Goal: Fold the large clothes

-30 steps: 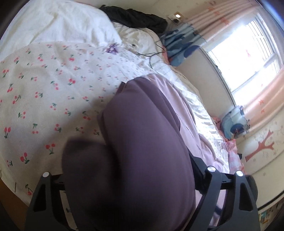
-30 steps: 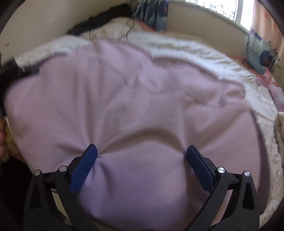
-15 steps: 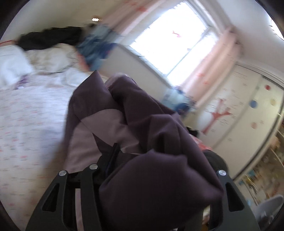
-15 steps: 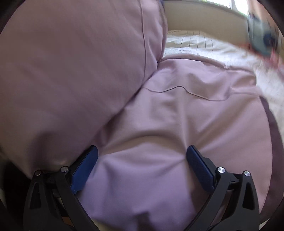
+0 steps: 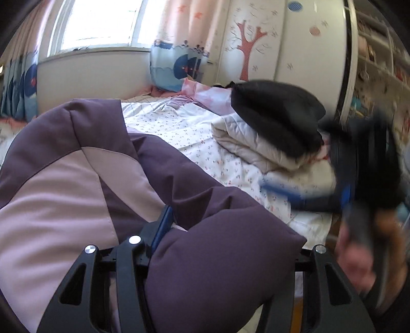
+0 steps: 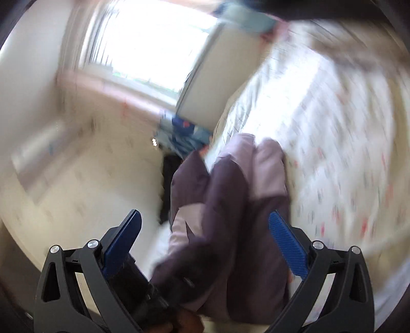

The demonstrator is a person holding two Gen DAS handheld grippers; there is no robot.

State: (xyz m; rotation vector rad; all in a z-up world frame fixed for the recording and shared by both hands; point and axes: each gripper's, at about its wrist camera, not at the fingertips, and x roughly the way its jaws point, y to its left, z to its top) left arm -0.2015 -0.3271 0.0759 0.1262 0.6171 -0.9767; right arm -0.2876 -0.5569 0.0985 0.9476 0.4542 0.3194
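Note:
A large garment (image 5: 77, 194) in dark purple and lilac is bunched up in my left gripper (image 5: 217, 220), which is shut on a thick fold of it. Only the left blue pad (image 5: 164, 222) shows; the fabric covers the other finger. In the right wrist view, blurred by motion, the same garment (image 6: 230, 205) hangs in a bundle ahead of my right gripper (image 6: 205, 222). That gripper stands open and its blue pads (image 6: 287, 246) are not pressing on the cloth. The left wrist view shows the right gripper as a blur, with one blue finger (image 5: 279, 190) over the bed.
The bed (image 5: 194, 133) has a white sheet with a small red print. A folded white quilt (image 5: 246, 146) with a black garment (image 5: 276, 115) on top lies at its far right. A window (image 5: 97, 23), curtains and a tree-painted wardrobe (image 5: 251, 41) stand behind.
Both grippers have swung fast across the room and rolled. The garment has come up off the bed, bunched in my left gripper. My right gripper has left the spread cloth and now faces the bundle.

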